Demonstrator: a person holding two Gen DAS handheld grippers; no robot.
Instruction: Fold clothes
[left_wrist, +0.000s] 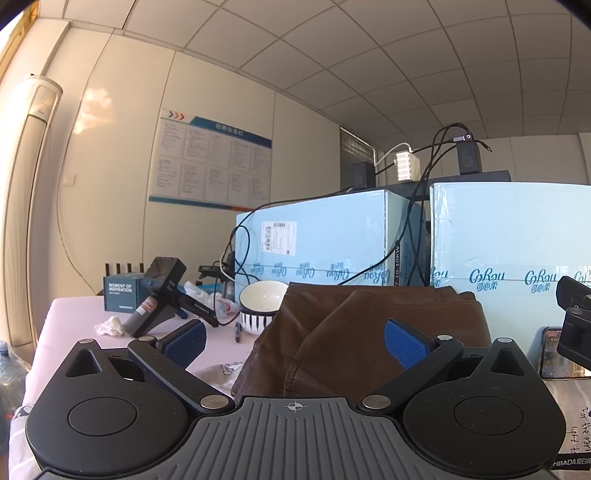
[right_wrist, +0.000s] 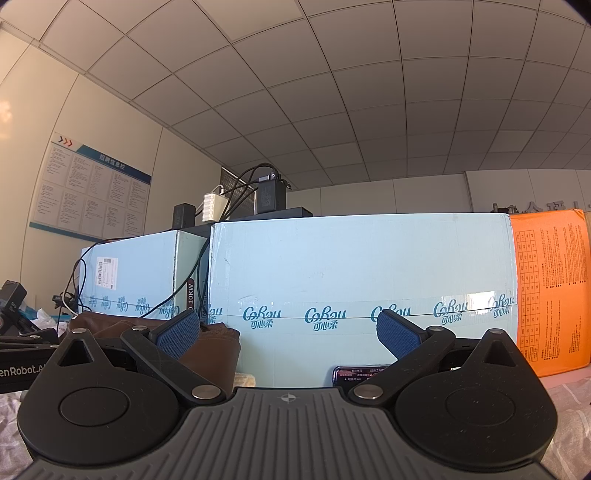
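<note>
Both tools, left tool (left_wrist: 295, 341) and right tool (right_wrist: 290, 332), are hovering spread wide, gripping nothing.
Approaching the brown garment (left_wrist: 354, 332) on the tabletop (left_wrist: 74, 314), each should be pinching one outer edge only.

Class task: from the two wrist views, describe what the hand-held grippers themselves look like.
Both the left gripper and right gripper match: ribbed grey base with a crosshair mark, black rounded housings, black linkage arms with silver pivots, and blue textured pads.
</note>
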